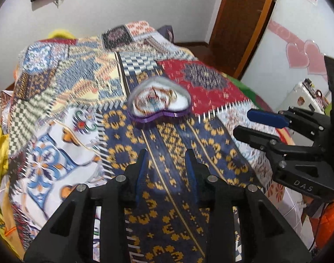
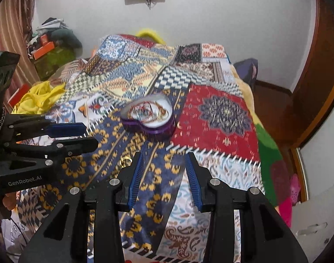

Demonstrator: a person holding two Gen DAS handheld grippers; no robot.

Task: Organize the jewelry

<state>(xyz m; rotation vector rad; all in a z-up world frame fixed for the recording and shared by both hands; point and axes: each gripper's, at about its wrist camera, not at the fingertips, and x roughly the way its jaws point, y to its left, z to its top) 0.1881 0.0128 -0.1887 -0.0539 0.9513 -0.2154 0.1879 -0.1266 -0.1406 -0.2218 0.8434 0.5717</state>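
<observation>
A purple heart-shaped jewelry box [image 1: 159, 106] lies open on the patchwork bedspread, with tangled chains and bracelets on its white lining; it also shows in the right wrist view [image 2: 149, 115]. My left gripper [image 1: 167, 155] is open and empty, a short way in front of the box. My right gripper [image 2: 164, 159] is open and empty, also short of the box; it appears at the right of the left wrist view [image 1: 242, 122]. A small gold ring [image 2: 125, 160] lies on the blue-and-yellow patch beside the right gripper's left finger. Both views are motion-blurred.
The bedspread [image 2: 221, 118] covers the whole bed. Yellow cloth [image 2: 41, 98] lies at the bed's left edge, with clutter and orange boxes [image 2: 46, 46] behind. A wooden door [image 1: 239, 26] stands at the far right, and a white wall with pink hearts [image 1: 302, 54].
</observation>
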